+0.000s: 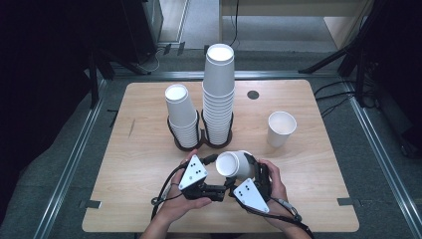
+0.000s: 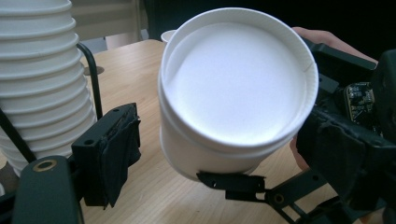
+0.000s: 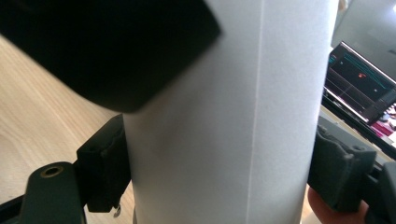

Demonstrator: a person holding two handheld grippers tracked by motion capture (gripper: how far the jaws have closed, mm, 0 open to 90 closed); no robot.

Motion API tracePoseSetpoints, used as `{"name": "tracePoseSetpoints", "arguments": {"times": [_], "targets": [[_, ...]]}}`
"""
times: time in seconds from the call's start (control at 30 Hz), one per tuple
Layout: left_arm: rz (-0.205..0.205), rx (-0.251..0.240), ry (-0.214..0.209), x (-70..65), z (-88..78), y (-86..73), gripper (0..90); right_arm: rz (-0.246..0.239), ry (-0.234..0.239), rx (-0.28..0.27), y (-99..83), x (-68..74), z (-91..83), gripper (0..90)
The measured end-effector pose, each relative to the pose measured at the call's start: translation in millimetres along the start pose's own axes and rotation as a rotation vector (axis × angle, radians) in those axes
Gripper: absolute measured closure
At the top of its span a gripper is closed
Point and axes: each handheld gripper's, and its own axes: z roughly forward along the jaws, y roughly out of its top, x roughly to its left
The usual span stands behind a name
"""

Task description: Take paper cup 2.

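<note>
High view: right gripper [image 1: 247, 172] clamps the cup [image 1: 235, 165] on its side, mouth toward nine o'clock, facing the left gripper [image 1: 219, 183], whose unclenched jaws straddle its rim.

The white paper cup [image 1: 234, 165] is held above the near middle of the wooden table, tipped onto its side so its open mouth faces toward the person's left. In the left gripper view [image 2: 233, 88] its round rolled rim and clean, empty white inside face the camera, and a second rim just below shows two cups nested together. In the right gripper view [image 3: 224, 121] its plain wall shows a straight seam
</note>
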Motion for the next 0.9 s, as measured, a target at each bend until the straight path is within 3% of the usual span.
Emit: {"name": "tracePoseSetpoints", "arguments": {"times": [0.27, 0.37, 0.57, 0.9], "targets": [[0.014, -0.005, -0.006, -2.0, -0.9, 0.5, 18.8, -0.007, 0.031, -0.015, 2.3, 5.0, -0.6, 18.4], [0.039, 0.007, 0.009, -4.0, -0.2, 0.6, 20.4, -0.015, 0.034, -0.016, 2.6, 6.3, -0.3, 18.3], [0.052, 0.015, 0.014, -5.0, -0.5, 1.7, 21.1, -0.013, 0.033, -0.012, 2.3, 6.9, 0.1, 18.1], [0.05, 0.014, 0.004, -4.6, -1.1, 2.5, 23.5, 0.002, 0.034, -0.013, 2.6, 7.4, -0.1, 14.0]]}}
